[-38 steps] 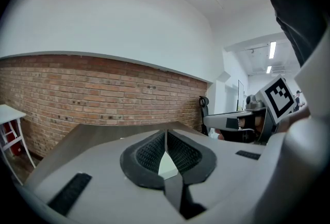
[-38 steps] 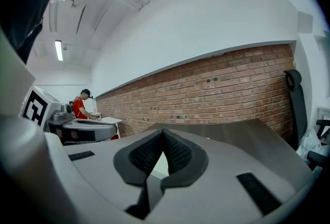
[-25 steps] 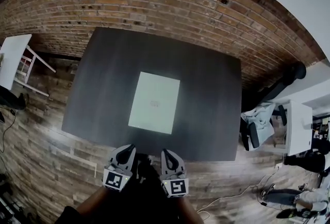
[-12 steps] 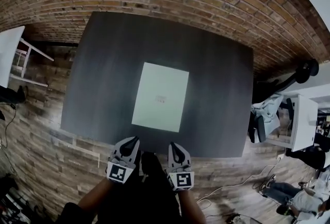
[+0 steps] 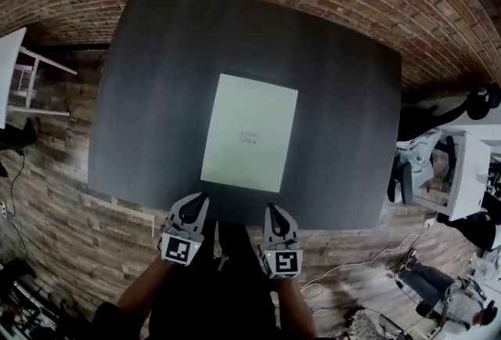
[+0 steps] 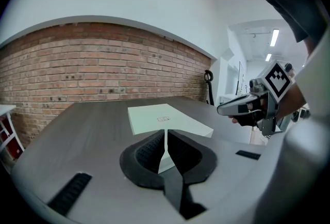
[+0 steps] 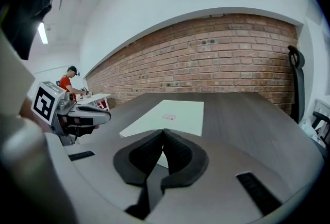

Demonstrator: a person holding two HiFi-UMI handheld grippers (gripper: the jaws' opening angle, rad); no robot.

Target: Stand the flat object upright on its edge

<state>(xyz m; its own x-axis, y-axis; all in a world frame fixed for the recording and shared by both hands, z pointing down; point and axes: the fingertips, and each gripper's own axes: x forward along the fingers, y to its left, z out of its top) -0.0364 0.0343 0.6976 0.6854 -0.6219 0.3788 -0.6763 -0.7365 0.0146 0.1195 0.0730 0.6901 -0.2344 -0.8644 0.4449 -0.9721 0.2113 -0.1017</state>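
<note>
Head view: pale flat box [image 5: 249, 133] lay flat in the middle of the dark table [image 5: 149, 95]. Left gripper [image 5: 201, 198] and right gripper [image 5: 271, 208] hung at the near edge, short of the box.
Left gripper view: jaws pressed together, nothing between; box beyond.
Right gripper view: jaws likewise closed, empty; box ahead.

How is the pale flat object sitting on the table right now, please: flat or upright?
Lying flat: the pale flat object shows its whole broad face to the head view and rests low on the dark table.
</note>
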